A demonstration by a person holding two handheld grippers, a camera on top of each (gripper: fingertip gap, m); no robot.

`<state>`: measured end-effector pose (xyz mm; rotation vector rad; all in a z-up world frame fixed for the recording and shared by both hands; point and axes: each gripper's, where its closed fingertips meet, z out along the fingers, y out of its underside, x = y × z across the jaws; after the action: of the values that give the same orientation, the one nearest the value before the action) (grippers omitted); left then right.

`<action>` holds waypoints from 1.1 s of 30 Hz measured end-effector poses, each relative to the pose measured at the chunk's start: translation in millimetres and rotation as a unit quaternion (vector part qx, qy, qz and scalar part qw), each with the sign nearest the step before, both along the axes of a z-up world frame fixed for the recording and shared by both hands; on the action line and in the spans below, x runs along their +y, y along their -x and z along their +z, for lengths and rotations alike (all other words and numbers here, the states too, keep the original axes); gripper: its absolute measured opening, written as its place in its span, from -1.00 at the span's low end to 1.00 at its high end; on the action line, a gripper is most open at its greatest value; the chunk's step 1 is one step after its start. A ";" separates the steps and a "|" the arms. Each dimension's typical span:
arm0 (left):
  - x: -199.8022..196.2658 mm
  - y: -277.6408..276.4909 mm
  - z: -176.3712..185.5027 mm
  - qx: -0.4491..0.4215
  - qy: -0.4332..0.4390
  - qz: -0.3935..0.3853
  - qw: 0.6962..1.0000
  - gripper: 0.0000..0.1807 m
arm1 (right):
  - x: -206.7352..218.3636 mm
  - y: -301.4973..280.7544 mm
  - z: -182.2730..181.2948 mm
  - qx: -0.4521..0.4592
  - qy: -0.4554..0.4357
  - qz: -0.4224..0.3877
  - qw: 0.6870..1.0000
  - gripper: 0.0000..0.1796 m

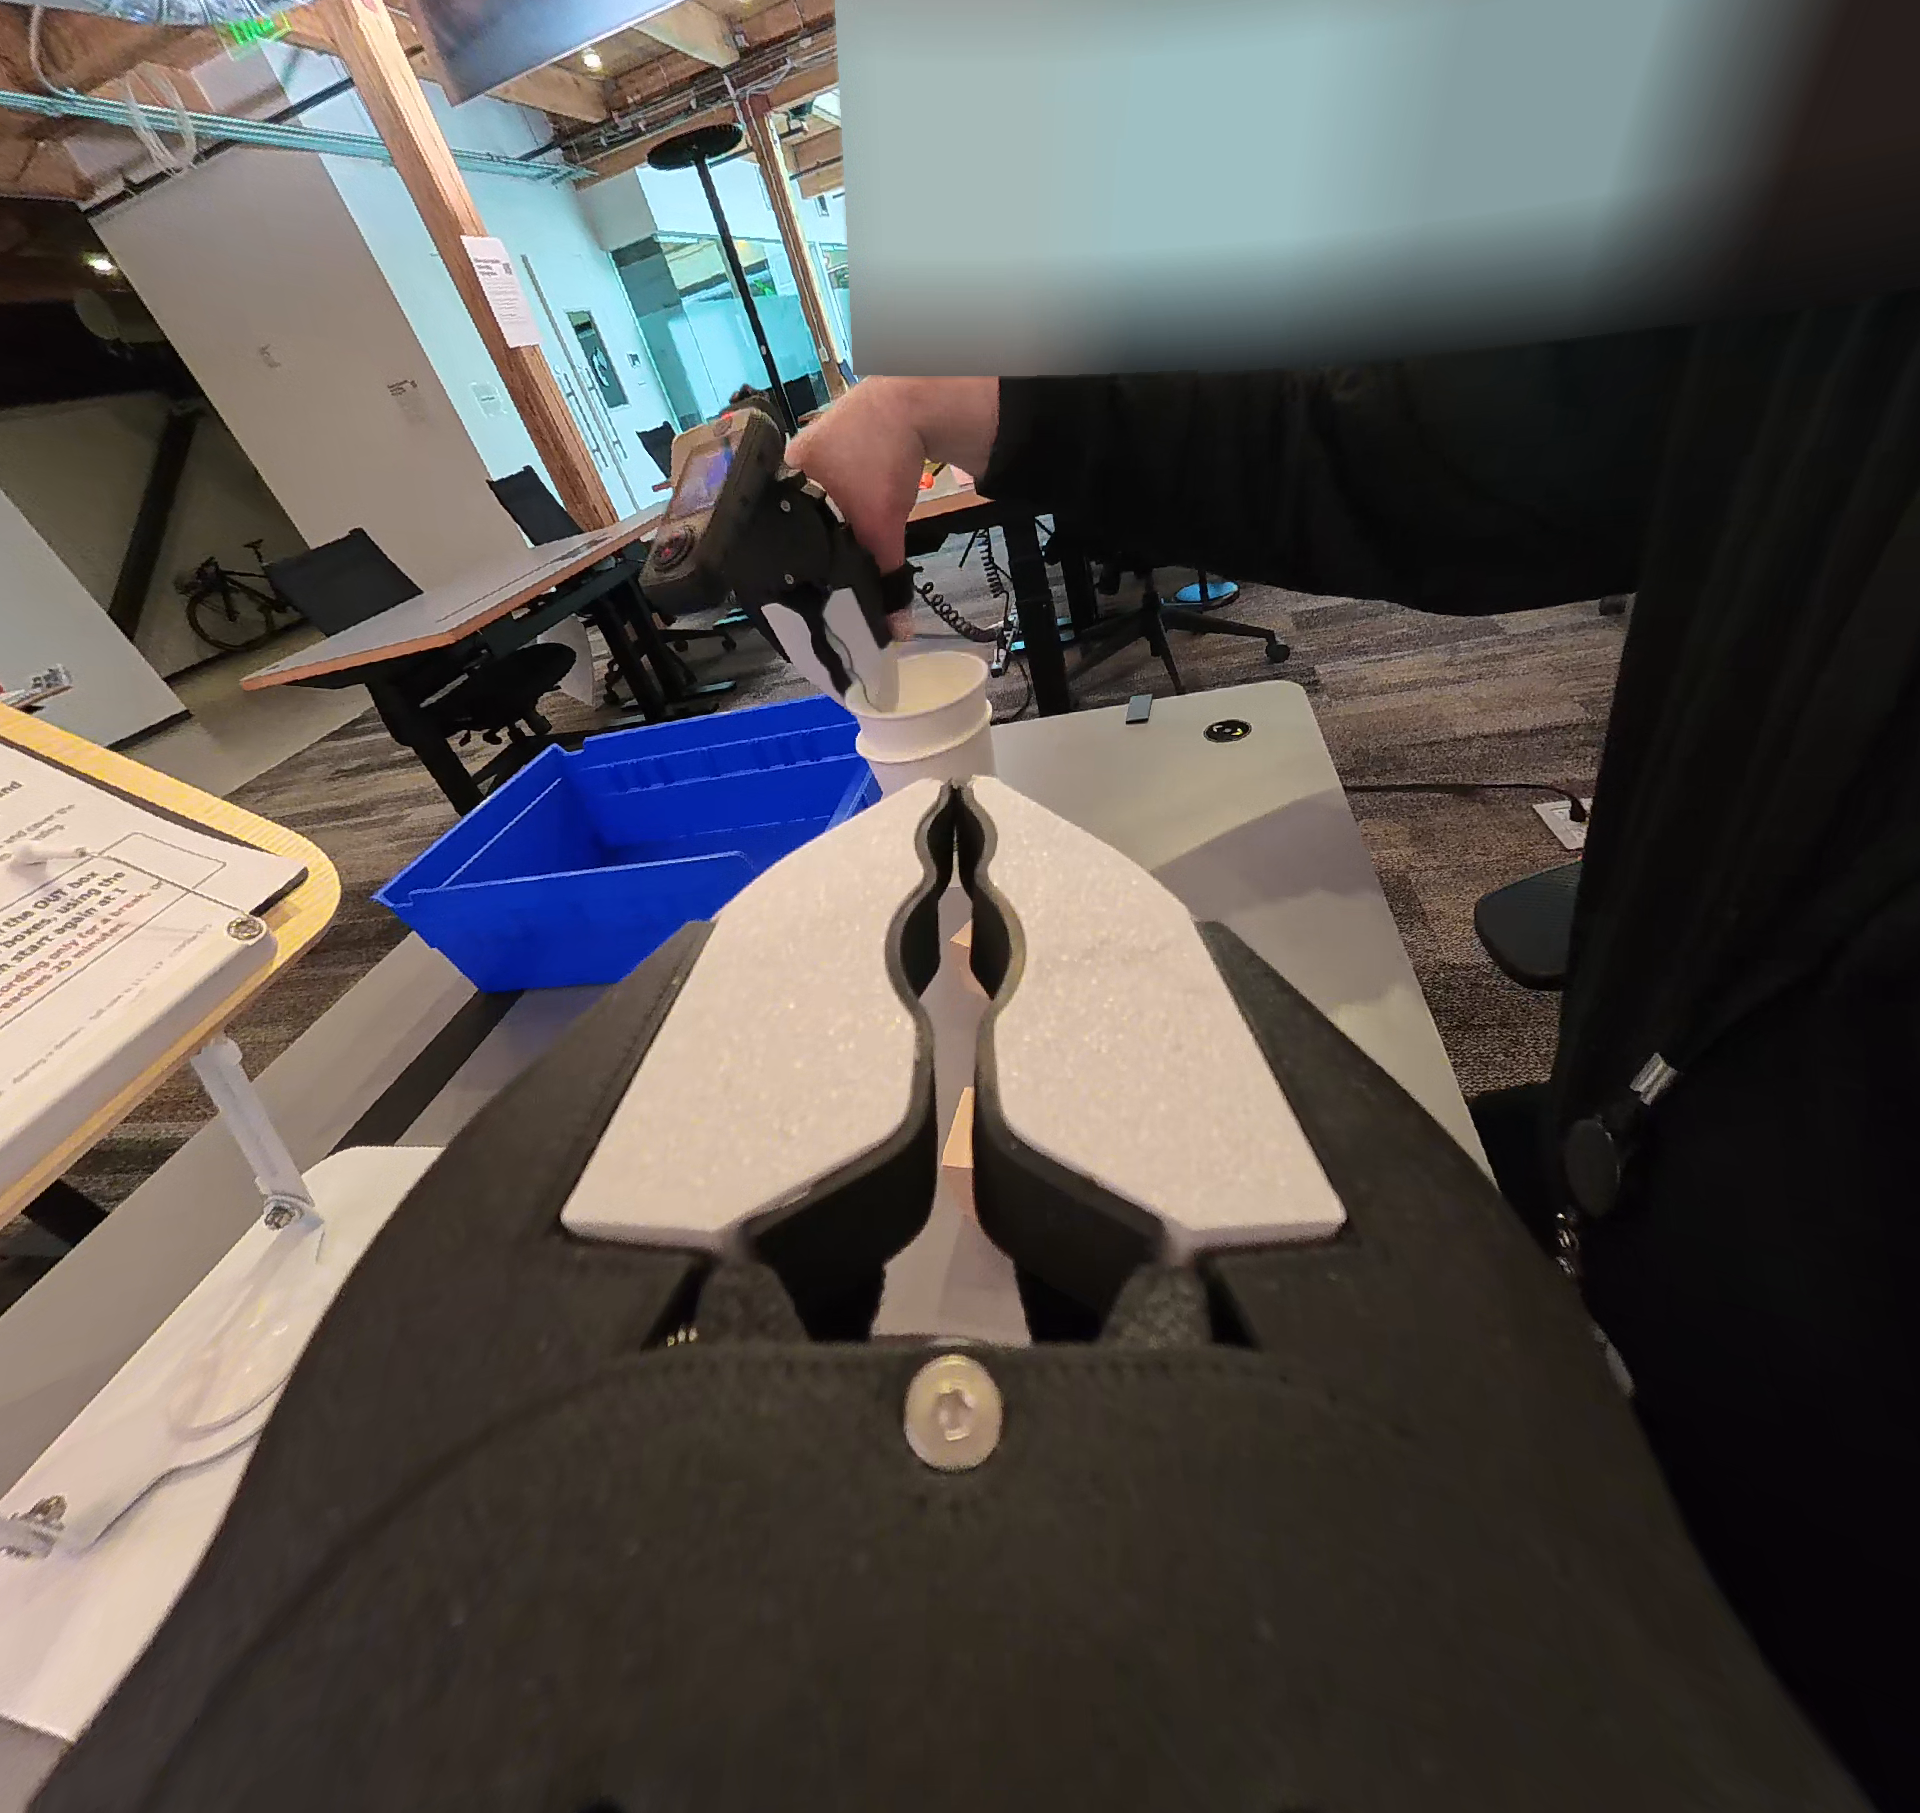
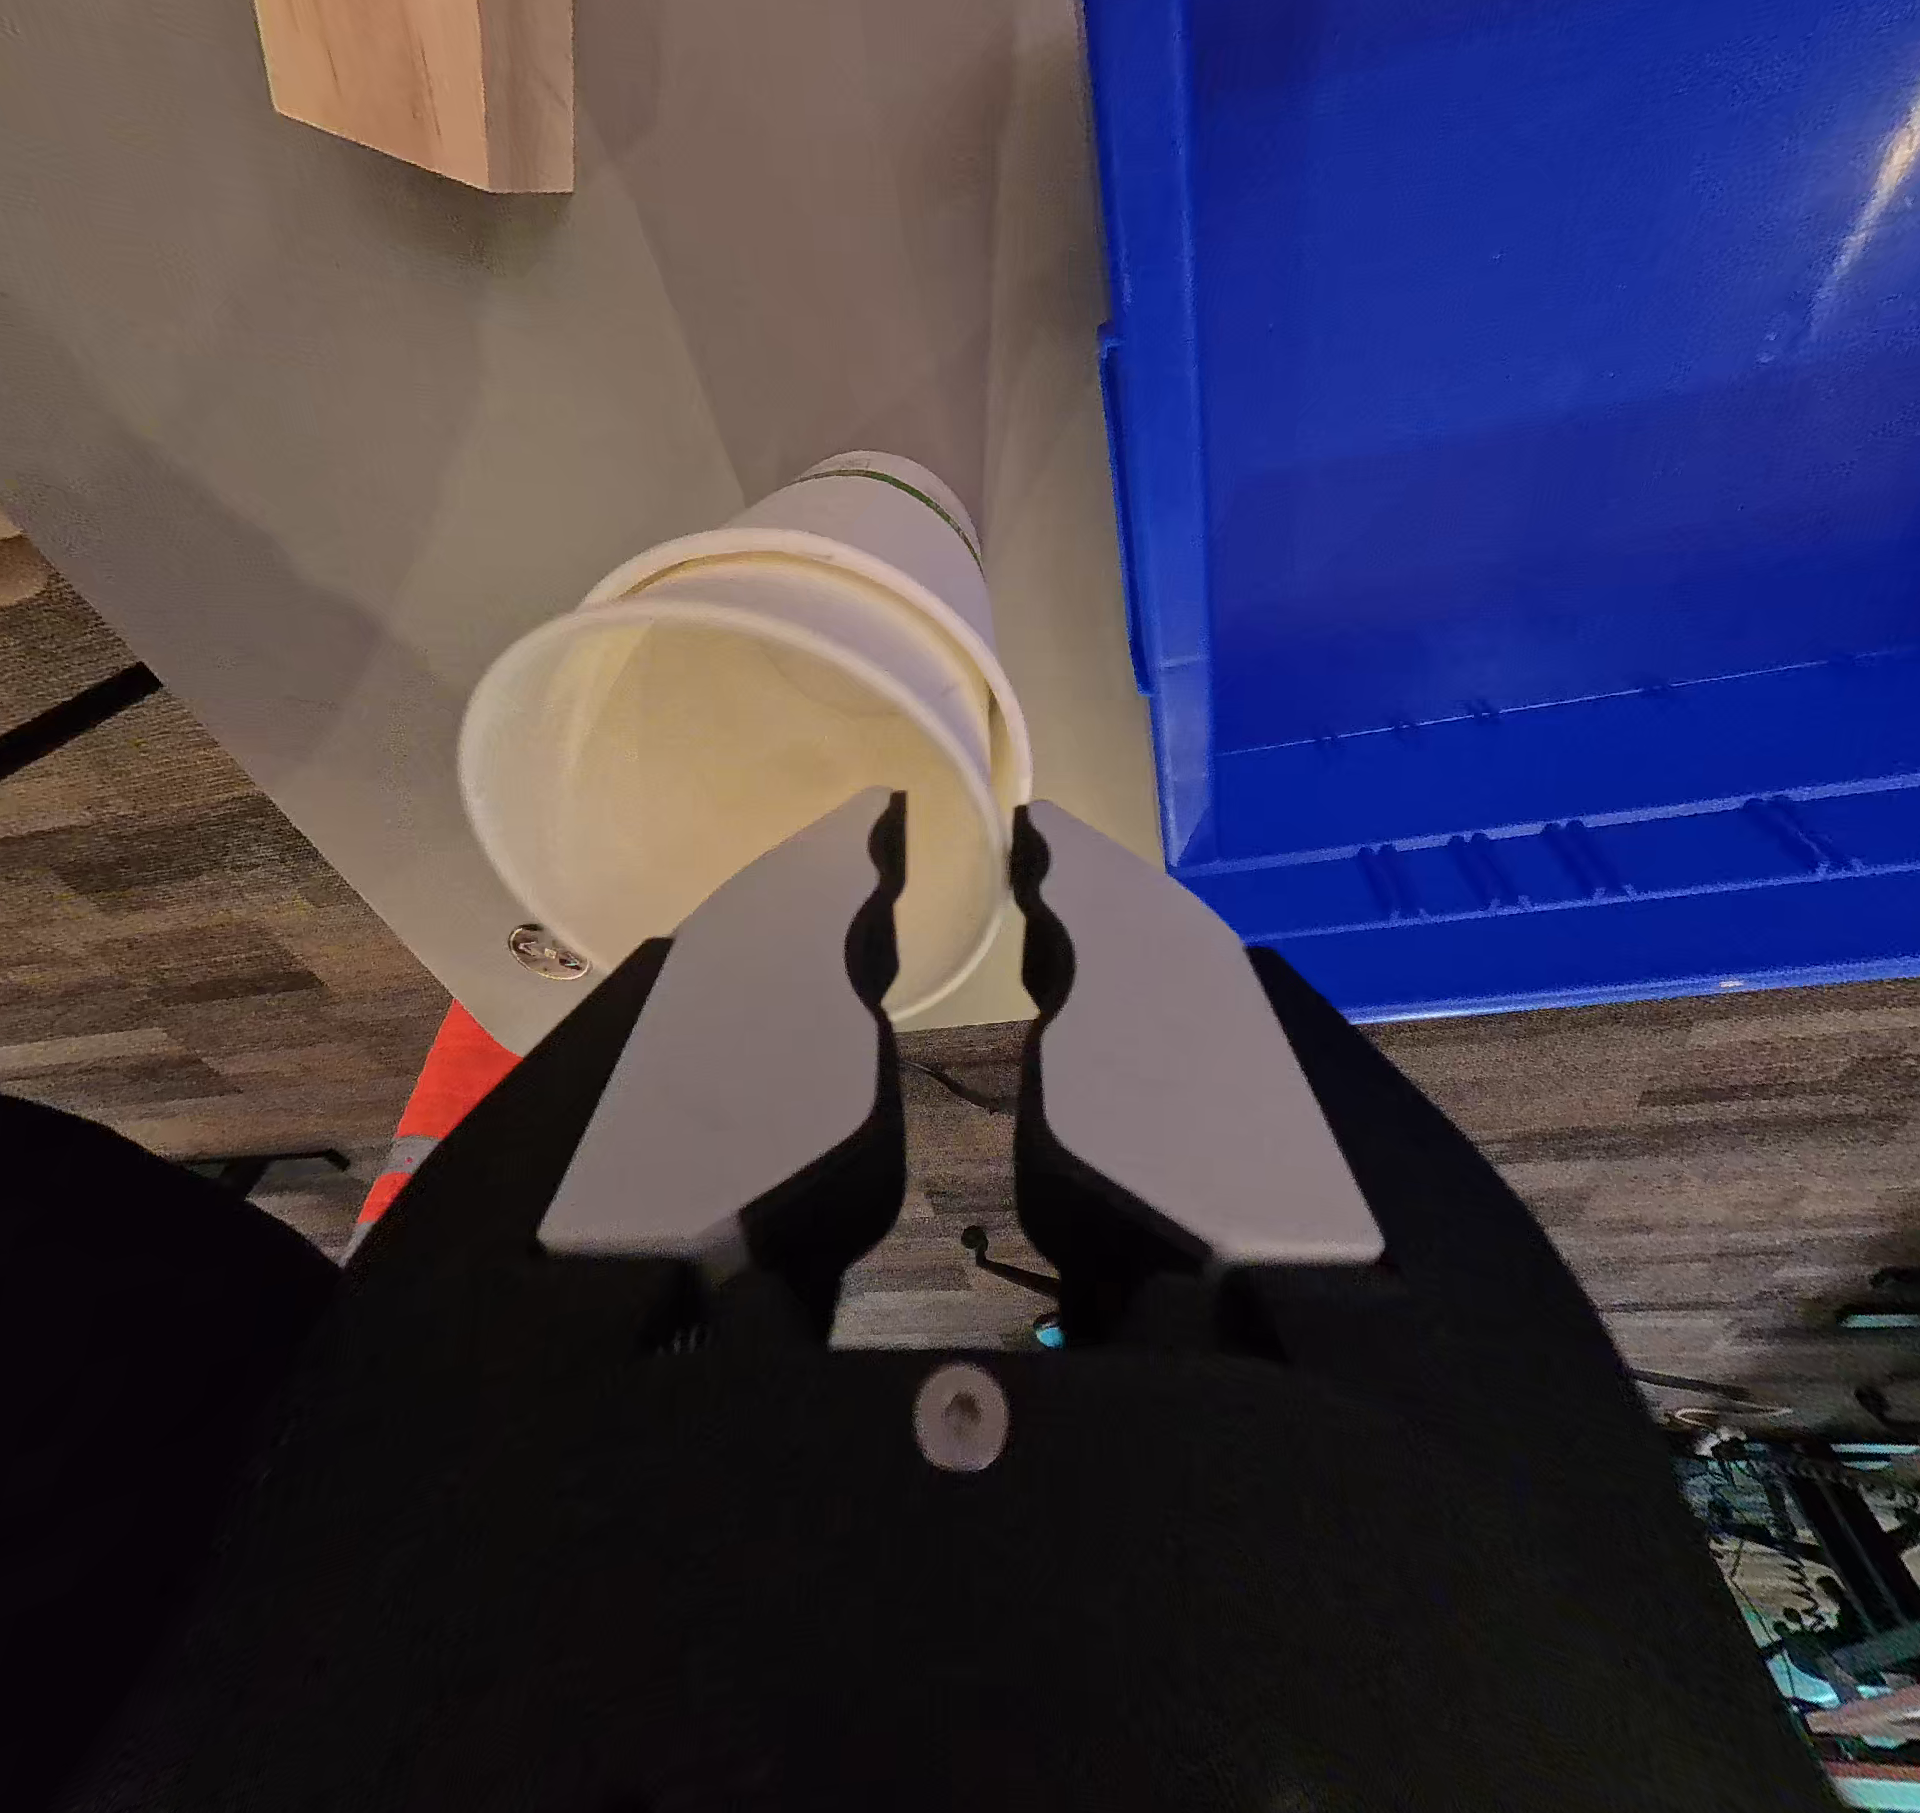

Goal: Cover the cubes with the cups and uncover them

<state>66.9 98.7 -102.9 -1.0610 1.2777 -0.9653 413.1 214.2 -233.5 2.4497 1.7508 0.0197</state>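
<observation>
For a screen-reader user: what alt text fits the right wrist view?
The right gripper pinches the rim of the top cup of a nested white stack on a grey table. A wooden cube sits beyond; a blue bin stands beside.

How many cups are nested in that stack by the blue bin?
2 visible. The top cup sits lifted in the lower cup, and the right claw straddles its rim beside the blue bin. More cups may be hidden inside.

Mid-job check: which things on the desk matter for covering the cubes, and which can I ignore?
Job things: nested white paper cups, top cup's rim between the right gripper fingers; wooden cube; left gripper, shut and empty.

Ignore: blue bin, instruction board.
</observation>
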 end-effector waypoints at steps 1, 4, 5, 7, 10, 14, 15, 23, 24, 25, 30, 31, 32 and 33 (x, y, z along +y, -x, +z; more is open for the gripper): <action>-0.2 0.0 0.2 0.001 -0.001 0.000 1.000 -1.00 | 0.8 -0.5 0.9 -0.001 -0.005 -0.001 1.000 -0.71; -0.8 -0.4 1.2 0.004 -0.004 0.001 1.000 -1.00 | 5.1 -2.1 6.3 0.001 -0.026 -0.007 1.000 -0.55; -0.6 -0.4 1.4 0.005 -0.005 0.002 1.000 -1.00 | 5.4 -2.4 8.7 0.003 -0.031 -0.007 1.000 -0.49; -0.2 -0.5 2.2 0.005 -0.006 0.003 1.000 -1.00 | 5.9 -1.2 13.7 0.012 -0.039 -0.006 0.999 -0.49; 0.7 -1.1 1.3 0.010 -0.006 0.006 1.000 -1.00 | 5.7 -1.4 19.8 0.016 -0.050 -0.005 0.999 -0.49; 3.4 -2.3 -2.8 0.025 -0.008 0.014 1.000 -1.00 | 6.5 -1.4 27.8 0.020 -0.072 -0.004 0.997 -0.50; 4.1 -2.5 -3.9 0.030 -0.009 0.018 0.999 -1.00 | 6.7 -0.4 30.4 0.024 -0.079 -0.004 0.997 -0.51; 13.2 0.9 -17.8 0.093 -0.018 0.059 0.994 -0.84 | 3.8 14.9 59.4 0.076 -0.161 0.009 0.984 -0.56; 15.8 2.7 -21.9 0.110 -0.021 0.070 0.991 -0.79 | 0.8 19.4 62.6 0.086 -0.169 0.014 0.982 -0.58; 18.2 5.0 -25.9 0.126 -0.024 0.082 0.988 -0.75 | -2.4 24.4 65.7 0.096 -0.178 0.020 0.979 -0.59; 34.6 20.2 -59.3 0.232 0.004 0.138 0.963 -0.36 | -22.3 52.9 77.7 0.149 -0.214 0.048 0.964 -0.66; 38.9 23.6 -68.0 0.253 0.013 0.151 0.956 -0.28 | -27.4 59.8 78.9 0.161 -0.217 0.055 0.961 -0.68; 42.0 26.8 -77.7 0.277 0.023 0.159 0.947 -0.20 | -32.2 67.0 79.5 0.173 -0.221 0.062 0.958 -0.68; 44.1 29.4 -87.4 0.300 0.035 0.163 0.939 -0.14 | -36.8 73.7 79.5 0.182 -0.223 0.069 0.955 -0.70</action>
<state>37.5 142.8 -190.3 -1.6428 1.4880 -0.4409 339.4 177.4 -154.0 2.7727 2.2894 -0.0280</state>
